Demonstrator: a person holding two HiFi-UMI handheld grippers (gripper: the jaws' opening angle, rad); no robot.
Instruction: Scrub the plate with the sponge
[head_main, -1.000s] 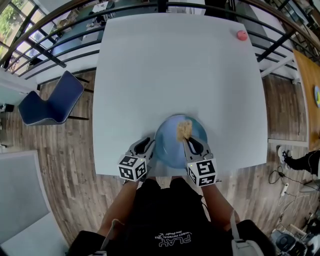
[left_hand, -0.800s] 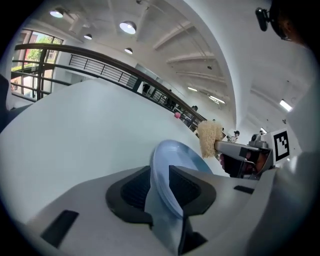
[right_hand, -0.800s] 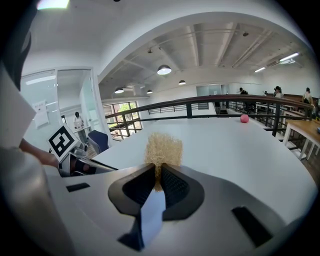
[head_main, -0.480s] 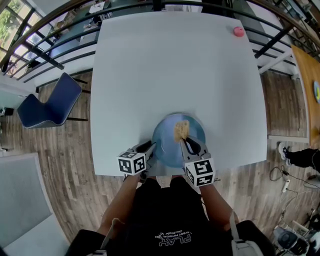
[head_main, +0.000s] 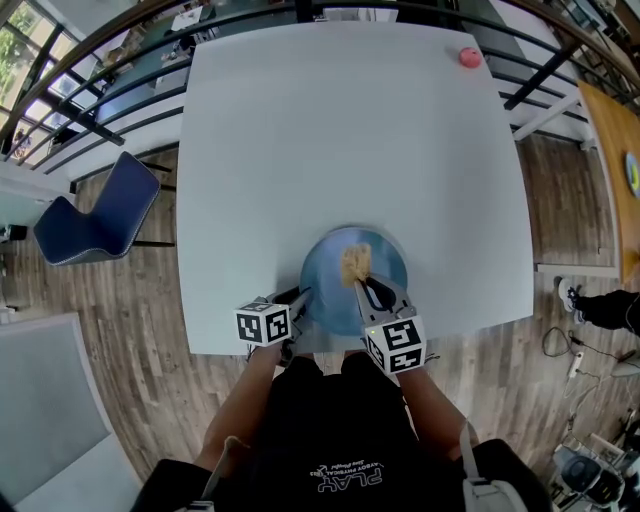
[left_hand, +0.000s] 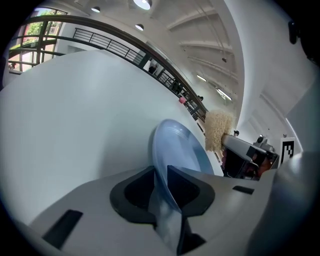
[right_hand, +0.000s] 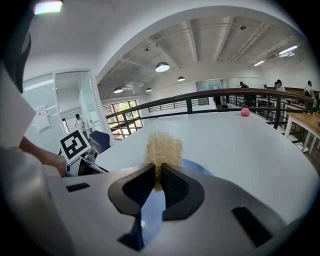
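Observation:
A blue plate (head_main: 375, 290) rests near the front edge of the white table (head_main: 350, 130). My left gripper (head_main: 302, 296) is at the plate's left rim. In the left gripper view the plate (left_hand: 180, 150) rim runs between the jaws of the left gripper (left_hand: 161, 176), which have just been closing and now press on it. My right gripper (head_main: 359, 284) is shut on a tan fibrous sponge (head_main: 355, 262) that sits over the plate's middle. The right gripper view shows the sponge (right_hand: 163, 146) sticking out past the right gripper (right_hand: 157, 176), with the plate (right_hand: 199, 167) just beyond.
A small pink ball (head_main: 469, 57) lies at the table's far right corner. A blue chair (head_main: 95, 215) stands on the wooden floor to the left. A dark railing (right_hand: 210, 97) runs behind the table.
My left gripper has rolled and sunk a little at the plate's left rim. The right gripper and the sponge have hardly moved.

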